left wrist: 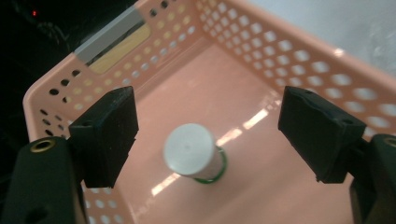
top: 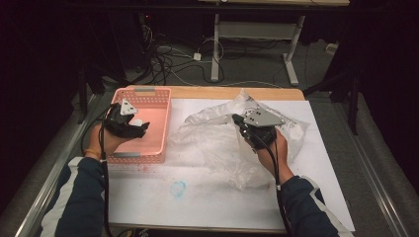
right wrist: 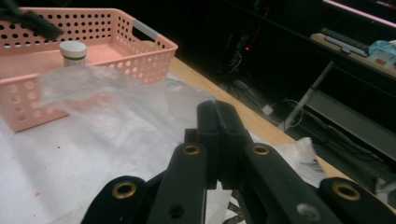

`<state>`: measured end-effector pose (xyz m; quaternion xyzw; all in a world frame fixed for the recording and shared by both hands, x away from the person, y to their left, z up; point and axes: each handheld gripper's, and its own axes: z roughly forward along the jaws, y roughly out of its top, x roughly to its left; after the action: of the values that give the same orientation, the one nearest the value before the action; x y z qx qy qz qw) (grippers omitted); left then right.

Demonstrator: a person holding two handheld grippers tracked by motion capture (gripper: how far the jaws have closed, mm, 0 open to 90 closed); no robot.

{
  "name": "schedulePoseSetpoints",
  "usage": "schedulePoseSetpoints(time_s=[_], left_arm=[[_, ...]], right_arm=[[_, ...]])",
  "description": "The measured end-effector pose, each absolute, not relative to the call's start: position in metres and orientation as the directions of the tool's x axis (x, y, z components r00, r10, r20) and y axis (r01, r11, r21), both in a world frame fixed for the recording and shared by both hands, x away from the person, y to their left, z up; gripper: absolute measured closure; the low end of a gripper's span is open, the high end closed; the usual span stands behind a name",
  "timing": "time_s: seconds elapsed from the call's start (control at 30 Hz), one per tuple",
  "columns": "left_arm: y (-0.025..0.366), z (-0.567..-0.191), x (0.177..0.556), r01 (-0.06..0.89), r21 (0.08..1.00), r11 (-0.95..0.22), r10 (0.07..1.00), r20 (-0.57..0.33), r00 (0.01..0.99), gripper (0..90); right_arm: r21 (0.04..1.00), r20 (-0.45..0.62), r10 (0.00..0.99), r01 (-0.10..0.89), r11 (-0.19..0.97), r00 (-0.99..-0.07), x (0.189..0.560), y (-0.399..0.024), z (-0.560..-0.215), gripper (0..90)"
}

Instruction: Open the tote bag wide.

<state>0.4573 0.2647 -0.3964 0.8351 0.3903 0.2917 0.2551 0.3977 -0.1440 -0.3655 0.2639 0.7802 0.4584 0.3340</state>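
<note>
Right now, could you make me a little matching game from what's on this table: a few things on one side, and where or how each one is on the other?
Things:
1. small white-capped jar
2. pink basket
3. clear plastic bag
4. left gripper

Place or state:
A. crumpled on the white sheet
B. standing upright inside the basket
C. jaws open above the jar
D. at the table's left side

Pairs: 1-B, 2-D, 3-A, 4-C

Your tabletop [top: 207, 197] is lit from above while the room around it falls into near-black. In the left gripper view you get streaks of glare on the glossy floor of the pink basket [left wrist: 299, 60], and the black fingers [left wrist: 107, 135] close to the lens look soft. The high view is grainy.
</note>
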Motion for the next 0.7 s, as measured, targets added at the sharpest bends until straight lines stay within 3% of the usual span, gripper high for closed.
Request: schedulePoseSetpoints(time_s=[0.13, 0.3, 0.47, 0.7], left_arm=[[0.27, -0.407, 0.48, 0.598, 0.571, -0.563, 0.81, 0.236, 0.537, 24.4], [0.275, -0.428, 0.498, 0.694, 0.455, -0.558, 0.818, 0.164, 0.551, 38.0], [0.278, -0.435, 0.504, 0.711, 0.458, -0.534, 0.831, 0.127, 0.542, 46.4], [0.283, -0.434, 0.504, 0.701, 0.463, -0.542, 0.825, 0.134, 0.55, 47.7]], right_arm=[[0.887, -0.26, 0.696, 0.12, 0.446, -0.669, 0.4, -0.142, -0.37, 90.0], [0.894, -0.258, 0.701, 0.11, 0.434, -0.665, 0.399, -0.146, -0.367, 90.0], [0.902, -0.252, 0.704, 0.103, 0.419, -0.664, 0.399, -0.149, -0.362, 90.0], [0.907, -0.252, 0.701, 0.089, 0.412, -0.667, 0.399, -0.149, -0.359, 90.0]])
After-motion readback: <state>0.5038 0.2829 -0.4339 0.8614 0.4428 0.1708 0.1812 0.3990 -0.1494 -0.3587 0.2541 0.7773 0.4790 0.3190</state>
